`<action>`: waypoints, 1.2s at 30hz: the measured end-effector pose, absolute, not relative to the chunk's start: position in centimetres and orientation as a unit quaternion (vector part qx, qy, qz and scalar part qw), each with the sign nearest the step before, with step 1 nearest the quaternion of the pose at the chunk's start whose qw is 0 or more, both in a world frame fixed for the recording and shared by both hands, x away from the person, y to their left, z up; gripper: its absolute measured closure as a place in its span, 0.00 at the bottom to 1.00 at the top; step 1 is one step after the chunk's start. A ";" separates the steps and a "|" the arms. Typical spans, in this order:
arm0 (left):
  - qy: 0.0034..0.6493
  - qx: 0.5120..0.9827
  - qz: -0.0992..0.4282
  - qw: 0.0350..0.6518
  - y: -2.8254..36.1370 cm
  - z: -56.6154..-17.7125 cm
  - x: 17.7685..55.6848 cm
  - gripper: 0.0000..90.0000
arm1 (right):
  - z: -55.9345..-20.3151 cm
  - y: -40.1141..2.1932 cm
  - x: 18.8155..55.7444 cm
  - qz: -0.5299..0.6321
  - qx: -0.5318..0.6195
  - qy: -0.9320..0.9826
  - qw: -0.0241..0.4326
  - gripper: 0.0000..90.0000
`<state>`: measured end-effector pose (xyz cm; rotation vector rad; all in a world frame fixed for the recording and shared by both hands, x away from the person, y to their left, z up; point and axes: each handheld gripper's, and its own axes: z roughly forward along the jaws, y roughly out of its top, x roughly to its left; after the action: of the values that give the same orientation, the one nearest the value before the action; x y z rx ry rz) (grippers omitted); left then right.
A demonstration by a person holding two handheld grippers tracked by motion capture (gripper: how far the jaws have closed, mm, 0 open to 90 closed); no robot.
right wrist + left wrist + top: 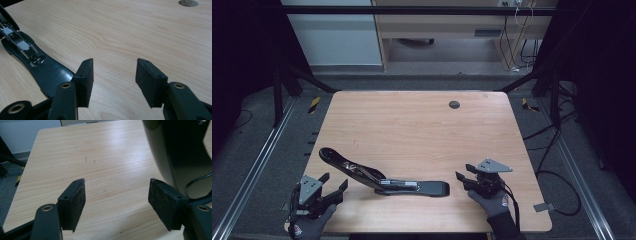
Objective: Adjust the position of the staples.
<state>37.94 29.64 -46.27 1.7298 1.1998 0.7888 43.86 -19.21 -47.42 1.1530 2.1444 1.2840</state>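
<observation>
A black stapler (382, 180) lies swung open on the wooden table (412, 125), near the front edge. Its upper arm (334, 159) points to the back left and its base (432, 188) to the right. At the front left corner my left gripper (334, 181) stands open, just left of the stapler. In the left gripper view the glossy upper arm (185, 157) rises beside the right pad (162, 203), and nothing sits between the jaws (116, 205). My right gripper (464, 172) is open just right of the base's tip. Its jaws (115, 82) hold nothing, and the base (47, 70) lies to their left.
A small dark grommet (454, 104) is set in the table near the back edge, also seen as the grommet (188, 3) in the right gripper view. Cables (557, 175) trail on the floor to the right. Metal rails (257, 165) run along the left side.
</observation>
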 end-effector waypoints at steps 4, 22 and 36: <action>0.478 0.693 0.316 0.437 29.5 -45.9 37.7 0.32 | -48.0 -19.4 43.5 0.457 0.416 0.762 0.194 0.54; 0.467 0.686 0.320 0.458 29.3 -44.3 36.8 0.30 | -49.2 -18.4 42.2 0.447 0.410 0.774 0.182 0.64; 0.462 0.681 0.315 0.473 28.6 -42.5 36.7 0.29 | -49.2 -17.8 41.8 0.454 0.403 0.776 0.169 0.71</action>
<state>36.70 28.60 -42.49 1.6659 1.1298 0.7700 41.81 -17.77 -49.15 1.1464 2.2069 1.2893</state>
